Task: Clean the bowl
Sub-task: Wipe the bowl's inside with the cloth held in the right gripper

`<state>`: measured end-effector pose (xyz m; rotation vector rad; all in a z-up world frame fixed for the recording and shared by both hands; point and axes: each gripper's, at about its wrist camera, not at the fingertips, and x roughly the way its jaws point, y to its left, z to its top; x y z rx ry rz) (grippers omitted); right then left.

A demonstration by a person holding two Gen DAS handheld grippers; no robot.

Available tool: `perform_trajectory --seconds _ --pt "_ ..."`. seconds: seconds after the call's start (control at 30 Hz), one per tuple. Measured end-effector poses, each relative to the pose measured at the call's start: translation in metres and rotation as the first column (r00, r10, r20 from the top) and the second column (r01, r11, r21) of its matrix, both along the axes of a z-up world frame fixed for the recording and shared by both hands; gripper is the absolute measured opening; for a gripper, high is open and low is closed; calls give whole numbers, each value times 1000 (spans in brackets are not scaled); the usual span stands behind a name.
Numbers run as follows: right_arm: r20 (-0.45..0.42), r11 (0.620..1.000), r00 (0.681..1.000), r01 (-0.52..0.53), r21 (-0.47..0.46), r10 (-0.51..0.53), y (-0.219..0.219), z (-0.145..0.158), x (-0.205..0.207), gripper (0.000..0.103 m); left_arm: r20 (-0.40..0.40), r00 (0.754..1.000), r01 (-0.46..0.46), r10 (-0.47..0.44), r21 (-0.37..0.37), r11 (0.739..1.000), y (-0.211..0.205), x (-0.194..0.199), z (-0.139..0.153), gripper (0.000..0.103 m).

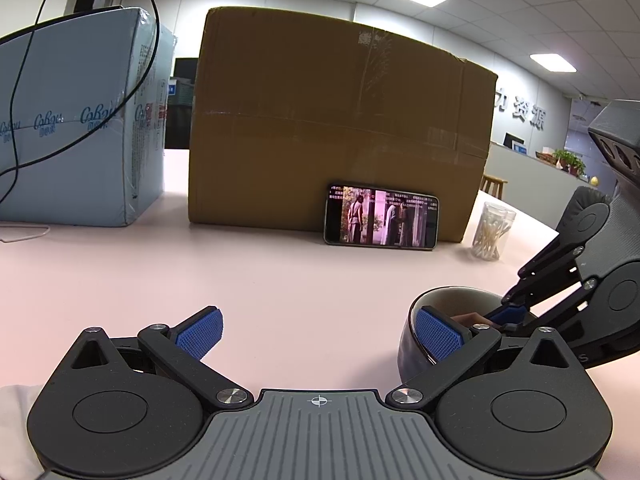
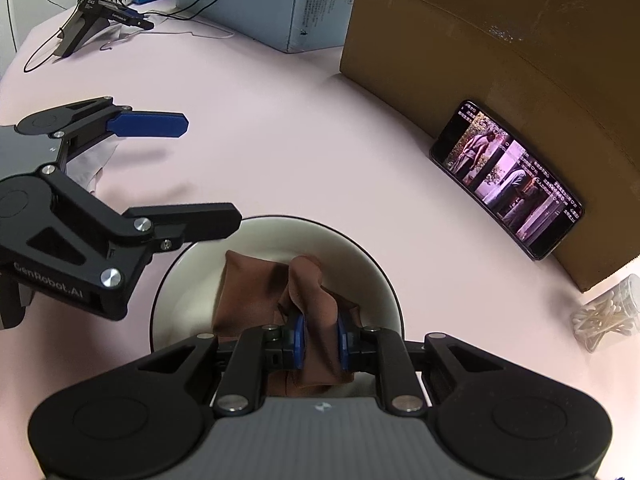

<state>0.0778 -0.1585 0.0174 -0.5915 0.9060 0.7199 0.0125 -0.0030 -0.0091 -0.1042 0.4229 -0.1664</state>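
Observation:
A bowl [image 2: 372, 280], white inside and dark outside, stands on the pink table. It also shows at the lower right of the left wrist view [image 1: 414, 344]. My right gripper [image 2: 320, 340] is shut on a brown cloth [image 2: 256, 292] that lies inside the bowl. My left gripper [image 1: 320, 332] is open. Its right finger [image 1: 440, 334] sits at the bowl's left rim and its left finger [image 1: 202, 332] hangs over bare table. In the right wrist view the left gripper [image 2: 200, 172] reaches in from the left, one finger [image 2: 192, 226] over the bowl's rim.
A large cardboard box [image 1: 340, 128] stands behind, with a phone [image 1: 382, 220] playing video propped against it. A jar of cotton swabs [image 1: 492, 230] is to the right. A light blue wrapped carton [image 1: 80, 120] with black cables is at the left. A spare gripper [image 2: 96, 12] lies far back.

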Motion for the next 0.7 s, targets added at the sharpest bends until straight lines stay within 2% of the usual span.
perform_trajectory --seconds 0.2,0.33,0.7 --pt "8 999 999 -37 -10 37 7 1 -6 18 3 1000 -1 1 7 1000 -3 -2 0 103" --pt "32 1000 999 -16 -10 17 12 -1 -3 18 1 1000 -1 1 4 1000 -3 -1 0 103" --pt "24 1000 1000 10 9 -11 3 -1 -5 18 0 1000 0 0 2 1000 -1 1 -1 103"
